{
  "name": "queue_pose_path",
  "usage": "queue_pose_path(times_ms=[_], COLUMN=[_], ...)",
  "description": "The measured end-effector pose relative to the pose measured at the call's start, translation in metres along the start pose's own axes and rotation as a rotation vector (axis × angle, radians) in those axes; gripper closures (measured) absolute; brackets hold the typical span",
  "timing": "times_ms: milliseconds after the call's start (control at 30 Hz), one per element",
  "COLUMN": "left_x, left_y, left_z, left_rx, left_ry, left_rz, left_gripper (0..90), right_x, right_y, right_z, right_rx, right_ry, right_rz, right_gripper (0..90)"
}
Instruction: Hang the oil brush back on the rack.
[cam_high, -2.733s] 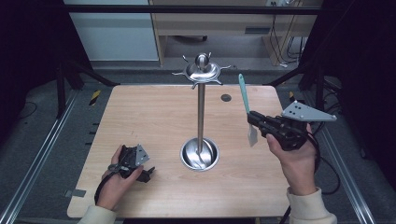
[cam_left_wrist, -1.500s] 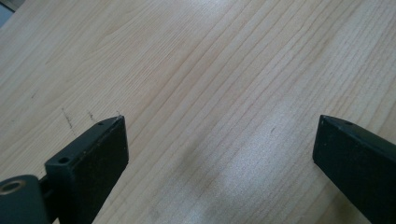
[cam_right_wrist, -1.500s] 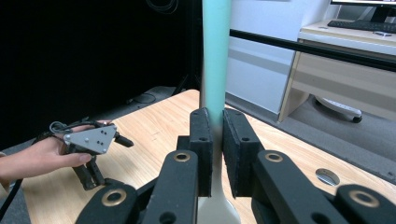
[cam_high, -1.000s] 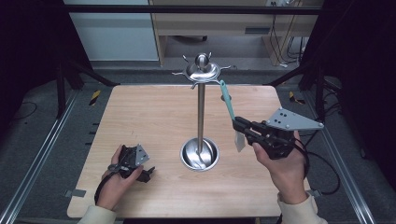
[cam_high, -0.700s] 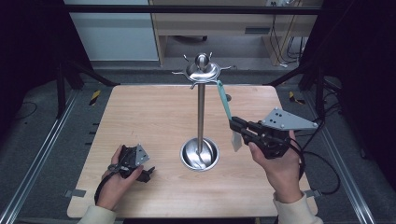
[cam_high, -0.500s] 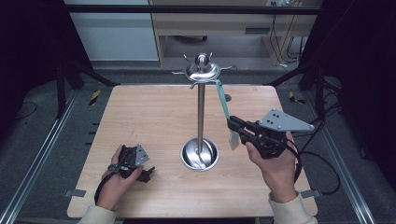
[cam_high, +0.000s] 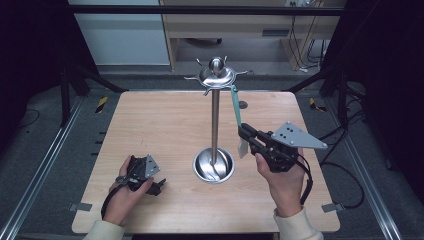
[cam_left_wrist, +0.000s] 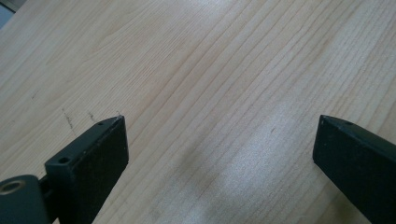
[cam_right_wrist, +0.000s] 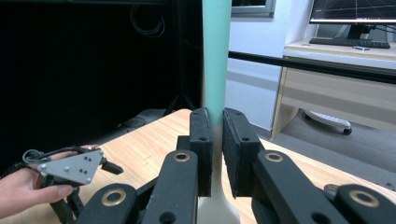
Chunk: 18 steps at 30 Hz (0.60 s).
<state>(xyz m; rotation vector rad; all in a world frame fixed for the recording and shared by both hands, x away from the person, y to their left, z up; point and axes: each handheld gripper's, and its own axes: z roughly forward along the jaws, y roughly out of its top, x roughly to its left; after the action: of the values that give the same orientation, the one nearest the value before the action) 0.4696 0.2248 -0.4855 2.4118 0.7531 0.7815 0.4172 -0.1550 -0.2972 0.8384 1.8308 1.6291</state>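
A tall steel hook stand (cam_high: 215, 120) rises from a round dish base (cam_high: 214, 166) at the table's middle, with a ring of hooks (cam_high: 216, 76) at its top. My right gripper (cam_high: 245, 132) is shut on a utensil with a teal handle (cam_high: 235, 105) and a white head (cam_high: 243, 148); it is held upright, the handle's tip close under the hooks on the right. In the right gripper view the handle (cam_right_wrist: 216, 56) stands up between the closed jaws (cam_right_wrist: 217, 119). My left gripper (cam_high: 159, 186) rests on the table at front left, jaws wide apart (cam_left_wrist: 219, 140) over bare wood.
The wooden table (cam_high: 150, 120) has a small dark hole (cam_high: 242, 104) behind the stand. Black frame bars (cam_high: 200, 9) run above the far edge, a desk (cam_right_wrist: 345, 84) stands beyond. My left hand and its gripper (cam_right_wrist: 70, 170) appear low left in the right gripper view.
My right gripper has carried the utensil left and closer to the stand, bringing the handle's tip up beside the hooks. The left gripper has stayed still.
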Motion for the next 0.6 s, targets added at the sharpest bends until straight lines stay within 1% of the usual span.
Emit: queue_pose_path(times_ms=[333,600], left_x=[-0.0001,-0.0002], left_y=[0.0000,-0.0001], left_z=[0.0000,0.0002], left_rx=[0.000,0.001], left_ry=[-0.001,-0.002], left_rz=[0.000,0.000], left_gripper=[3.1,3.1], right_x=[0.0029,0.0033], right_y=[-0.0051,-0.0073], right_z=[0.0047,0.0077], right_rx=[-0.036,-0.046], right_ry=[-0.020,-0.016], right_rz=[0.010,0.016], right_gripper=[82.7,82.7])
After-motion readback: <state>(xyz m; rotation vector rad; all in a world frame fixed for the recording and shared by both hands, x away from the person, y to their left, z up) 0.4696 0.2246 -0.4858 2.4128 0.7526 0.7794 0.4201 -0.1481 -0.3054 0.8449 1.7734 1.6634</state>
